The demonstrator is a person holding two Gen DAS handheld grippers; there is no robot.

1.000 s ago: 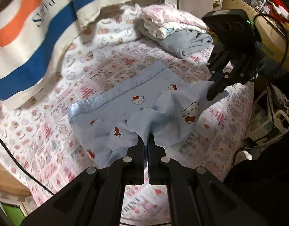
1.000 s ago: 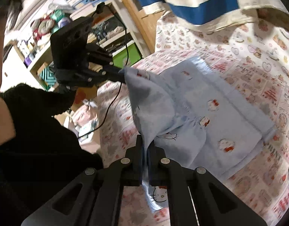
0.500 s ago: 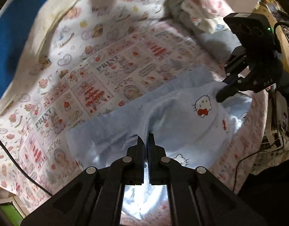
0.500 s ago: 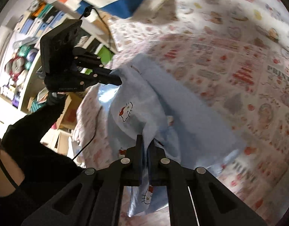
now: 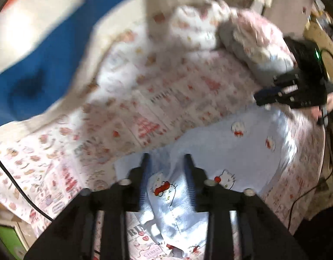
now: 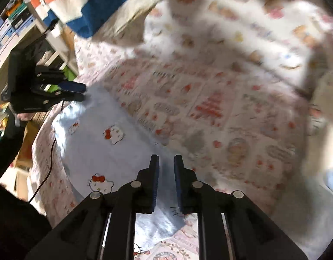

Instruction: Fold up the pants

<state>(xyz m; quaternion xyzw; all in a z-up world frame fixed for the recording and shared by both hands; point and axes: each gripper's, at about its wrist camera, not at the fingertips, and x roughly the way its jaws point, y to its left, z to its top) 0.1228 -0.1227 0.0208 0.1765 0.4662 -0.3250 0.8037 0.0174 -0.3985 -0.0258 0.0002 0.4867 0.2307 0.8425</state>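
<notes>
Light-blue pants [image 5: 235, 151] with cat-face prints, now lying folded flat on the patterned bedsheet [image 5: 144, 99] (a second ago a corner hung lifted from each gripper). Left gripper [image 5: 166, 158], at 6 o'clock in its own view: jaws opening, cloth loose between them. Right gripper [image 6: 166, 158]: jaws opening, narrower gap, cloth beneath. Folded clothes pile [image 5: 253, 43] at 1 o'clock.

Motion blur smears the folded clothes pile [image 5: 253, 43] and striped blanket [image 5: 47, 54]; their details cannot be told.
</notes>
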